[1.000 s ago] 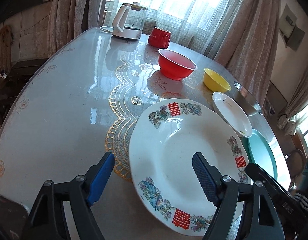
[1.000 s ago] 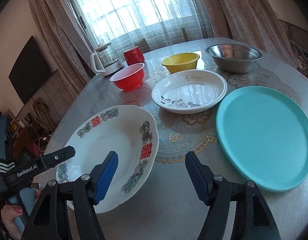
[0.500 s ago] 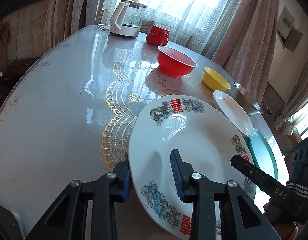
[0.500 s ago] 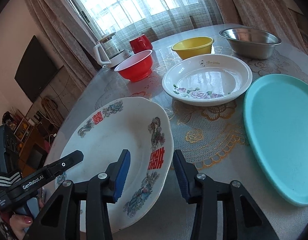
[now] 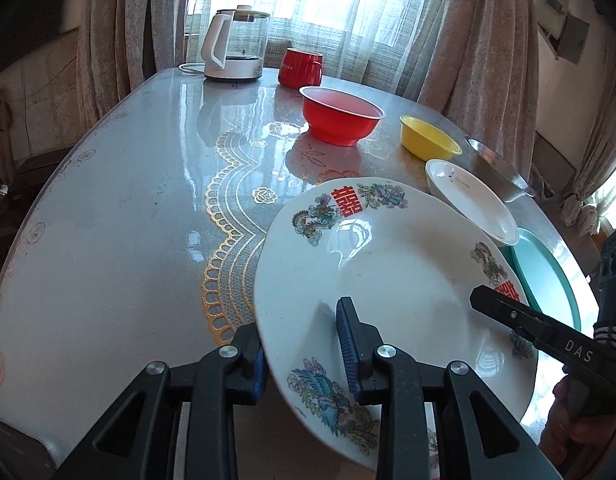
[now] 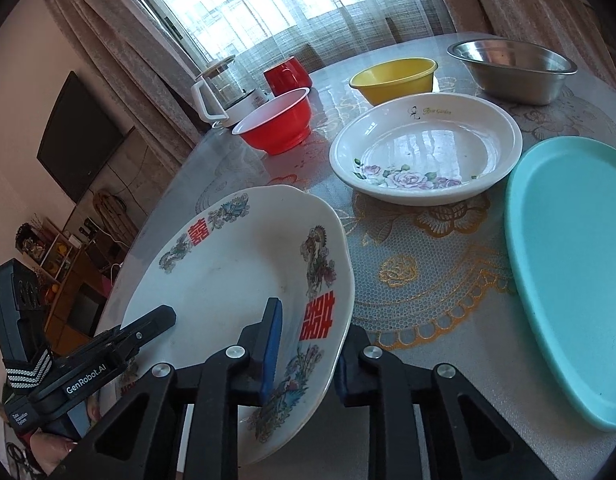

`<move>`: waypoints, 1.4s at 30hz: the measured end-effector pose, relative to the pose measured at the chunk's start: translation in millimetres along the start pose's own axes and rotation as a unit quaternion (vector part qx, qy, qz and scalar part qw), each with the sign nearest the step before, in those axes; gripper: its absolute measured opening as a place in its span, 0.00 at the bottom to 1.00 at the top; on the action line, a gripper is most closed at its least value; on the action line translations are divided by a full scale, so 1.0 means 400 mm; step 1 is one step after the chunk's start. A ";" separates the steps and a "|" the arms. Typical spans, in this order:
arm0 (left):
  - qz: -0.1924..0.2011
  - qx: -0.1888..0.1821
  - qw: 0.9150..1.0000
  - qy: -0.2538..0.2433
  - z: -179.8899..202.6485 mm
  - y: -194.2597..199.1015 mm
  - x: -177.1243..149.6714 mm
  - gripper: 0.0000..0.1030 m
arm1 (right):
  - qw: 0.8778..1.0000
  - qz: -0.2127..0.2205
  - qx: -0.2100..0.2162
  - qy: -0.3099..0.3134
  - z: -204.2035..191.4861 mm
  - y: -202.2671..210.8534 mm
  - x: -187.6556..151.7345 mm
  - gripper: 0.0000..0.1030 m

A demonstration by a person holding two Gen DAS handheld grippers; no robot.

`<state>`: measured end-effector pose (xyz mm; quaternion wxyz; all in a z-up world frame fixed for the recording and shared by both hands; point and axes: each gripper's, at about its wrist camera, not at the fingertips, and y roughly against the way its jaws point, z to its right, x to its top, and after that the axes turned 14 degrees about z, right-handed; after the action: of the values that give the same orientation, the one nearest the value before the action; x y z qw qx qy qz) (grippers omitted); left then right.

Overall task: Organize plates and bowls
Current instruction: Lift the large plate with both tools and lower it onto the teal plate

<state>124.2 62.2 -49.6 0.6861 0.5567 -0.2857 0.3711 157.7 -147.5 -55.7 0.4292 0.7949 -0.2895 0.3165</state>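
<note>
A large white plate (image 5: 388, 264) with red characters and bird patterns lies at the table's near side. My left gripper (image 5: 302, 336) is shut on its left rim, one blue pad inside the plate and the other under the edge. In the right wrist view my right gripper (image 6: 312, 328) straddles the opposite rim of the same plate (image 6: 228, 272); its jaws are closing and the pads press the rim. Each gripper also shows in the other's view, the right gripper (image 5: 508, 312) and the left gripper (image 6: 148, 324). A white floral dish (image 6: 428, 148) and a teal plate (image 6: 572, 264) lie to the right.
Farther back stand a red bowl (image 5: 340, 116), a yellow bowl (image 5: 428, 142) and a steel bowl (image 6: 512, 68). A kettle (image 5: 234, 44) and a red mug (image 5: 300, 68) sit by the window. The table's left half (image 5: 108, 220) is bare glass.
Both grippers went from wide open around the plate's rim to closed on it, the left first. The right gripper also moved in and down toward the plate.
</note>
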 end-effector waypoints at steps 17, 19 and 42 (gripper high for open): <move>0.011 -0.057 0.997 -0.044 0.128 0.055 -0.033 0.31 | 0.997 0.049 -0.037 0.052 0.006 0.155 -0.033 0.23; 0.014 -0.069 0.996 -0.051 0.156 0.063 -0.034 0.31 | 0.996 0.060 -0.044 0.045 0.022 0.182 -0.033 0.23; 0.011 -0.156 0.982 -0.105 0.562 -0.048 -0.014 0.32 | 0.978 0.138 -0.156 0.000 0.296 0.418 0.042 0.23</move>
<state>141.6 -160.2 -15.9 0.7269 0.4752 -0.4166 0.2688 76.1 -330.6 -10.8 0.5002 0.6703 -0.4426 0.3234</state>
